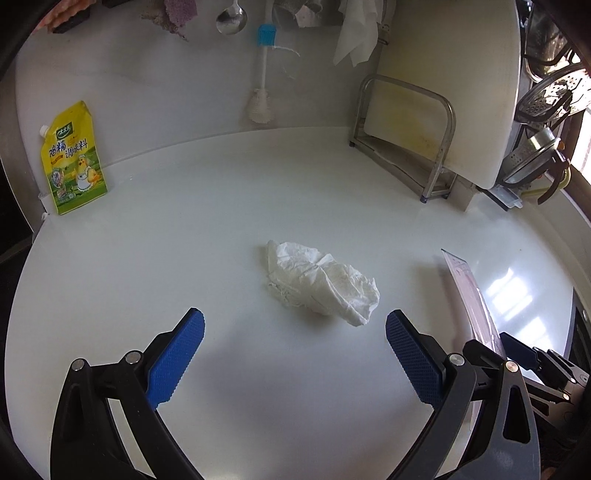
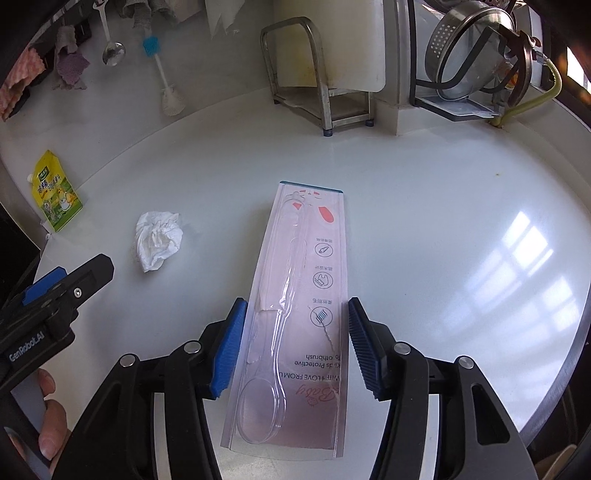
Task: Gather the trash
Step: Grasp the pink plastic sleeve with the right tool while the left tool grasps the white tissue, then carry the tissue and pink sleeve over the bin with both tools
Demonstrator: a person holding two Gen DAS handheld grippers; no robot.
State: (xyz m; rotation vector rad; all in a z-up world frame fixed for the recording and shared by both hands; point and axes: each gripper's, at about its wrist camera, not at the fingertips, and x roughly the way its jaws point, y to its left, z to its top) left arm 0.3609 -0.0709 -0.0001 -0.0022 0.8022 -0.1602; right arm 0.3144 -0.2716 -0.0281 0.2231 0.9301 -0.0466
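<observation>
A crumpled white tissue (image 1: 321,282) lies on the white counter (image 1: 184,240), just ahead of my left gripper (image 1: 295,314). That gripper is open, its blue pads wide apart and nothing between them. My right gripper (image 2: 297,302) is shut on a clear pink toothbrush package (image 2: 295,240), with a pad pressing on each long edge. The package is tilted up off the counter and shows empty moulded plastic. From the right wrist view the tissue (image 2: 159,240) is at the left, with the left gripper (image 2: 66,280) near it. The package (image 1: 469,288) rises at the right of the left wrist view.
A yellow seasoning pouch (image 1: 74,158) leans against the back wall at the left. A bottle brush (image 1: 263,74) and a spoon (image 1: 231,18) hang on the wall. A cutting board in a metal rack (image 1: 406,140) and a pot rack (image 2: 472,55) stand at the back right. The counter ends at the right.
</observation>
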